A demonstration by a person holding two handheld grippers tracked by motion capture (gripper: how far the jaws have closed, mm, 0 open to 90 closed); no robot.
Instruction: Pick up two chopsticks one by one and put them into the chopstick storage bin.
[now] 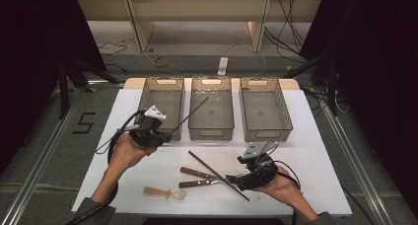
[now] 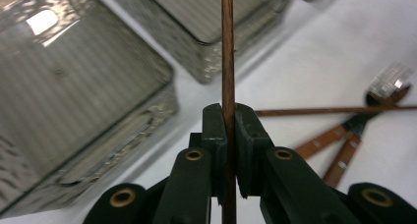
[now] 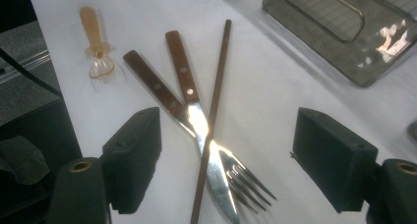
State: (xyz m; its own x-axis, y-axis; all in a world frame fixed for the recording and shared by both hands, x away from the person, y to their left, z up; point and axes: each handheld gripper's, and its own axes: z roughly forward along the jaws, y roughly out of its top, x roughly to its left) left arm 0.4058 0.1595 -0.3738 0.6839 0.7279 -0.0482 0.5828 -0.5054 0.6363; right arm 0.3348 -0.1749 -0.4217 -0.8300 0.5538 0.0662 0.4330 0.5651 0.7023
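Clamped in the left claw (image 2: 227, 135), a thin, stiff, light chopstick (image 2: 227, 62) may pivot; grip it mid-length. Lower right, the right claw (image 3: 226, 160) gapes wide over another chopstick (image 3: 212, 111).

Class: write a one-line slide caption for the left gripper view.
Left gripper clamps a brown chopstick above the clear bins.

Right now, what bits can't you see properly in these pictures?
- Held chopstick: in the left gripper view its far tip is cut off by the top edge, and the left gripper hides its lower part.
- Fork and knife: in the high view the right gripper covers their metal ends.
- Table chopstick: its near end runs off the bottom edge of the right gripper view.
- Small amber spoon: too small in the high view for detail.
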